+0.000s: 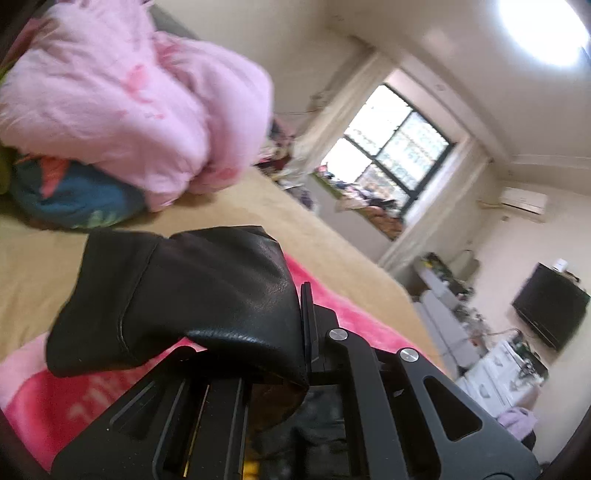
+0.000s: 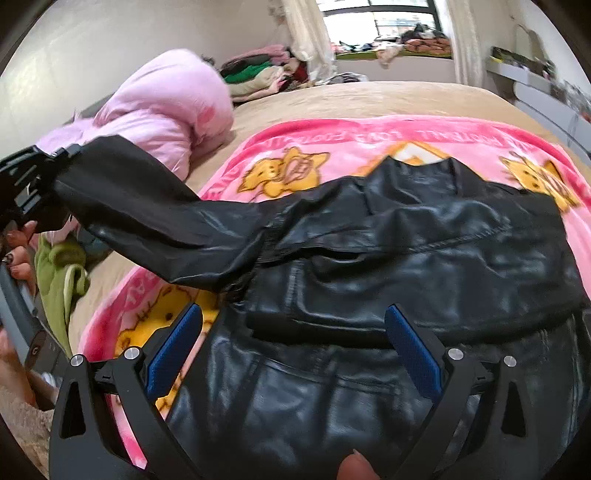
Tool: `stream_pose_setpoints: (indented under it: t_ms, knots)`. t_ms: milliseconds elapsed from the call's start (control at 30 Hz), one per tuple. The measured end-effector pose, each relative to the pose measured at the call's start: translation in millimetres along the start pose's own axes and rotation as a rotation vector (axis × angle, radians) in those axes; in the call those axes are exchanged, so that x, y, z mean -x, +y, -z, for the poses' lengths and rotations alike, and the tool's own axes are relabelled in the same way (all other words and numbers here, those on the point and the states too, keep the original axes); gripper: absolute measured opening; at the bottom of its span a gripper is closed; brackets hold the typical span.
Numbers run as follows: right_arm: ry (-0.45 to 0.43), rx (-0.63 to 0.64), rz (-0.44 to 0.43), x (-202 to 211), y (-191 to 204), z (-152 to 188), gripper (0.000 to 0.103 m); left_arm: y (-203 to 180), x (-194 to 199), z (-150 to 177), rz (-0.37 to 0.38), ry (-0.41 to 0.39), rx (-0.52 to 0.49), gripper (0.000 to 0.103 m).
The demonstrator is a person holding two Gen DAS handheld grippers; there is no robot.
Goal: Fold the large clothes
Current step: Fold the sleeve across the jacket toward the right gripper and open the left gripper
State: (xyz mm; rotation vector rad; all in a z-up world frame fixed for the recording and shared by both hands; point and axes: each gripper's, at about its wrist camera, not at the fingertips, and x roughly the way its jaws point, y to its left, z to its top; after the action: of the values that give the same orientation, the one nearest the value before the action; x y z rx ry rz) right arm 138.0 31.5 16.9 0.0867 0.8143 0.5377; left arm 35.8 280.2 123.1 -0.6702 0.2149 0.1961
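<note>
Your black leather jacket (image 2: 406, 251) lies spread on the pink cartoon blanket (image 2: 332, 140), which covers the middle of the beige bed (image 2: 369, 99). One sleeve (image 2: 155, 218) of the jacket is lifted off the blanket and stretches to the left in the right wrist view, up to your left gripper (image 2: 55, 158). This gripper is fully closed and it pinches the cuff end of the sleeve; in the left wrist view the cuff (image 1: 192, 295) folds over the closed jaws and hides the tips. Your hand (image 2: 20, 236) with painted nails holds the left tool at the left edge of the picture.

Your right gripper (image 2: 295, 343) hangs over the lower part of the jacket with its jaws wide apart. The blue pads (image 2: 173, 347) touch nothing that I can see, and only the leather lies under the gap between them.

A pink quilt (image 2: 166, 110) is bunched near the head of the bed, beside the raised sleeve. A green cloth (image 2: 59, 280) lies at the left bed edge. A pile of clothes (image 2: 258, 74) sits behind the quilt, under the window (image 2: 376, 18).
</note>
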Motion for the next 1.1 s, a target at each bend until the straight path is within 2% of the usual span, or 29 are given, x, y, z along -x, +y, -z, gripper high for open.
stream_pose_setpoints:
  t_ms: [233,467,767,833,900,1100]
  knots:
    - [-0.031,-0.045,0.078,27,-42,2,0.098,-79,-9,21,0.186,0.019,-0.092,0.0]
    - [-0.083,-0.121,0.157,55,-93,-8,0.098,-146,-40,75,0.28,0.133,-0.26,0.0]
    - [-0.177,-0.268,0.198,87,-165,-33,0.098,-179,-77,133,0.371,0.302,-0.41,0.001]
    - [-0.194,-0.298,0.211,92,-179,-36,0.098,-184,-83,153,0.375,0.326,-0.483,0.002]
    - [-0.206,-0.331,0.215,94,-193,-35,0.098,-188,-92,173,0.378,0.364,-0.553,0.002]
    - [-0.191,-0.441,0.223,88,-229,-11,0.098,-189,-114,229,0.381,0.513,-0.658,0.006]
